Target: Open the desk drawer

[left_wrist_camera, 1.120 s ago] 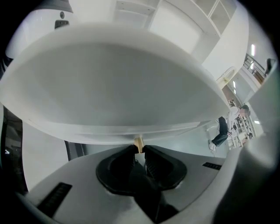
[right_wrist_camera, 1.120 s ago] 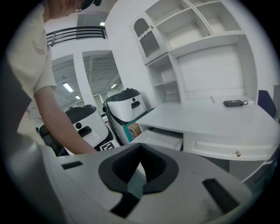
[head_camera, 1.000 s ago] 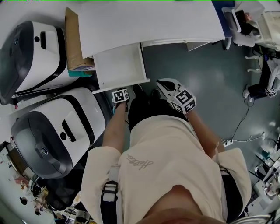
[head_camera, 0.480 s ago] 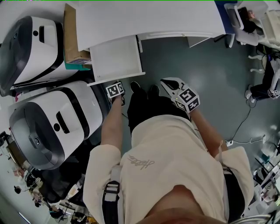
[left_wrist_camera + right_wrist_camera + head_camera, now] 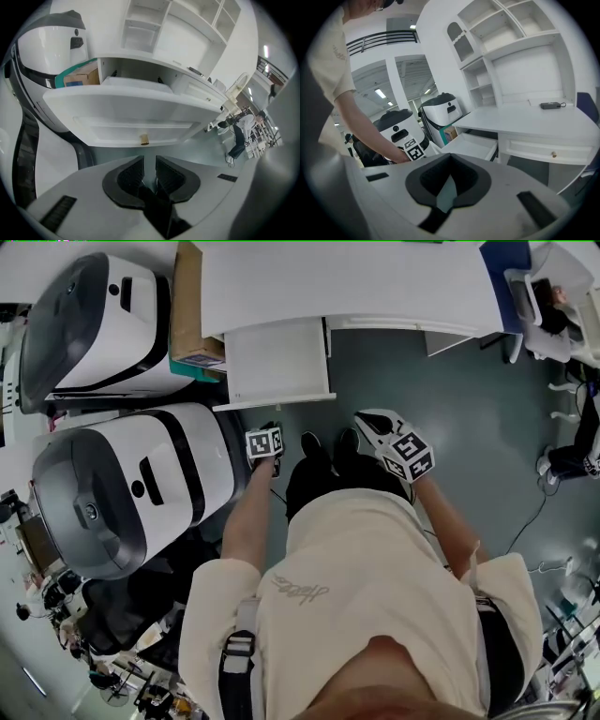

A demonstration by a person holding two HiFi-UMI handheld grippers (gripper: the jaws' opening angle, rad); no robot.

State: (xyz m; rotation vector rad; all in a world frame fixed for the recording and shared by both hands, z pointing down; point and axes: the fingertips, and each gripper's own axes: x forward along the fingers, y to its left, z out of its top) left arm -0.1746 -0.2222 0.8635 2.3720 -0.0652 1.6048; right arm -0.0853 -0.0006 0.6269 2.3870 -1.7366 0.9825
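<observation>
Desk drawer (image 5: 279,362) — white, shallow, level — which I see pulled well out from under the white desk (image 5: 375,282). A small brass knob (image 5: 144,139) sits low and centred on its front panel.

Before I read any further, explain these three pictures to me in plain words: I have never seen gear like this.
No robot here: a person stands at a white desk with a hand-held two-jaw gripper in each hand. The head view is from a camera on the person's head, looking steeply down over shirt and arms. The other two pictures come from cameras riding on the grippers, looking along their jaws. The left gripper has its jaws slightly apart with nothing between them; it faces the drawer, which stands pulled out, its small brass knob just ahead. The right gripper is shut and empty. On the desktop lies a small dark device with a cable. Beside the desk stand two large white-and-black machines and a cardboard box.
</observation>
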